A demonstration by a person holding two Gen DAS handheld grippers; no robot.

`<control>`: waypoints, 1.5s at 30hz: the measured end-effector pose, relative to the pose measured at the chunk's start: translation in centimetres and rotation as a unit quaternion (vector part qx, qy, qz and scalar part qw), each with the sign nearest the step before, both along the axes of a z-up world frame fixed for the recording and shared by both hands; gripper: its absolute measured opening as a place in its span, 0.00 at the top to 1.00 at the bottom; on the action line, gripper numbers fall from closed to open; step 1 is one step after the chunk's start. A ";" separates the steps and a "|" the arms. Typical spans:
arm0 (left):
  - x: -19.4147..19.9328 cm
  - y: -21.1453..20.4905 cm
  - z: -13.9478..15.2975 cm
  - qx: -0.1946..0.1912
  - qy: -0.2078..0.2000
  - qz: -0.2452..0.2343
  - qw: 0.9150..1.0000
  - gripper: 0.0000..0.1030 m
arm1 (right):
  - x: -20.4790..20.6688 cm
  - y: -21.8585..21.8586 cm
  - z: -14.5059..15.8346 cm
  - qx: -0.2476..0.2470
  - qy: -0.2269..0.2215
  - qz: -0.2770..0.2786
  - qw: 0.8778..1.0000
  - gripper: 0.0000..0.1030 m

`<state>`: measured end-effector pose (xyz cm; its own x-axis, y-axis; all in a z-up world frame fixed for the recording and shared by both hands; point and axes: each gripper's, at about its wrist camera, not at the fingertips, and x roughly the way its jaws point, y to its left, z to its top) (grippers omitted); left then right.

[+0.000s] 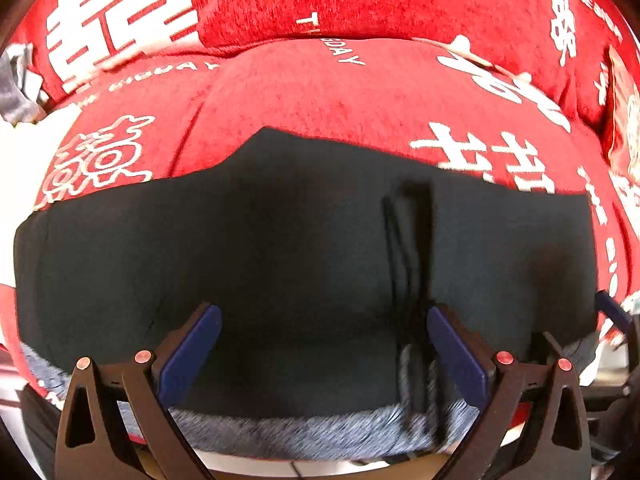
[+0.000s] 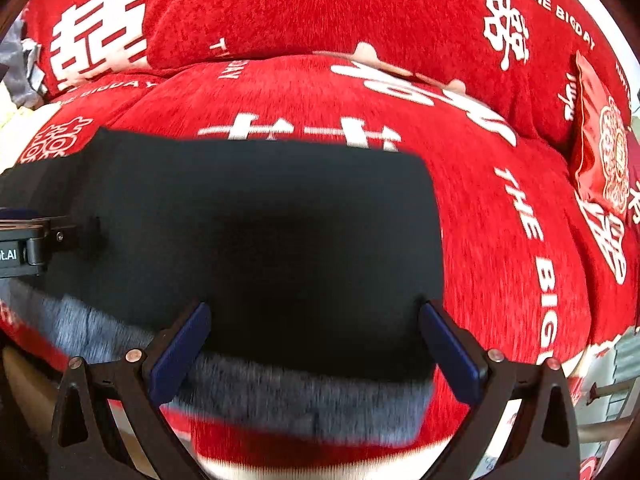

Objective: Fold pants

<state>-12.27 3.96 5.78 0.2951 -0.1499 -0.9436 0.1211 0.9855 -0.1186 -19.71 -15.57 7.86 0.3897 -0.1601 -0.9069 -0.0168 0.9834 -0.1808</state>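
Dark navy pants (image 1: 280, 248) lie folded on a red sofa seat, with a grey fleecy inner band (image 1: 304, 428) along the near edge and black drawstrings (image 1: 408, 264) hanging down right of centre. My left gripper (image 1: 324, 316) is open, its blue pads over the near part of the pants. In the right wrist view the same pants (image 2: 256, 232) fill the middle, their right edge near the right pad. My right gripper (image 2: 316, 312) is open above the near edge and the grey band (image 2: 304, 396). The left gripper's body (image 2: 24, 240) shows at the left edge.
The red sofa seat cushion (image 2: 500, 240) with white lettering spreads to the right and behind the pants. Red back cushions (image 2: 320, 12) rise behind. A small red pillow (image 2: 600, 148) leans at the far right. Grey cloth (image 1: 16, 92) lies at the far left.
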 end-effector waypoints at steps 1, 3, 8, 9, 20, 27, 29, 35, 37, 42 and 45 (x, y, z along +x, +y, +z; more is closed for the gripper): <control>-0.4 0.0 -0.2 0.021 0.000 -0.004 1.000 0.00 | -0.6 0.0 0.0 -0.004 0.005 0.000 1.000 0.00; -1.1 0.2 -0.7 0.037 0.009 -0.020 0.999 0.00 | -1.1 -0.1 0.2 -0.009 0.011 -0.006 1.000 0.00; -2.3 2.4 -0.3 0.038 -0.011 -0.009 0.999 0.00 | -0.2 0.4 2.6 0.013 -0.012 -0.023 1.000 0.00; -2.1 2.8 -0.2 0.036 -0.013 -0.003 0.999 0.00 | 0.5 0.7 3.0 0.016 -0.019 -0.024 0.999 0.00; -2.3 8.9 -2.6 0.042 0.011 0.055 0.998 0.00 | 5.0 6.1 -0.5 0.032 -0.008 -0.035 0.999 0.00; -1.9 17.0 -1.5 0.021 -0.018 0.144 0.989 0.00 | 0.6 6.4 1.1 0.034 -0.033 -0.059 0.997 0.00; -1.4 19.1 -2.0 0.024 -0.015 0.166 0.986 0.00 | 0.4 7.8 1.9 0.033 -0.050 -0.039 0.997 0.00; -1.7 22.0 -4.1 0.040 -0.002 0.158 0.987 0.00 | 1.6 15.0 -0.4 0.035 -0.025 0.094 0.995 0.00; -2.2 22.2 -4.2 0.051 -0.002 0.141 0.989 0.00 | 1.7 16.6 -2.4 -0.003 -0.008 0.108 0.994 0.00; -2.9 26.4 -4.6 0.034 0.001 0.175 0.984 0.00 | 2.3 17.8 -2.4 -0.035 -0.021 0.137 0.990 0.00; -3.2 28.5 -5.3 -0.021 0.018 0.193 0.981 0.00 | 3.1 18.3 -2.3 -0.048 -0.020 0.147 0.988 0.00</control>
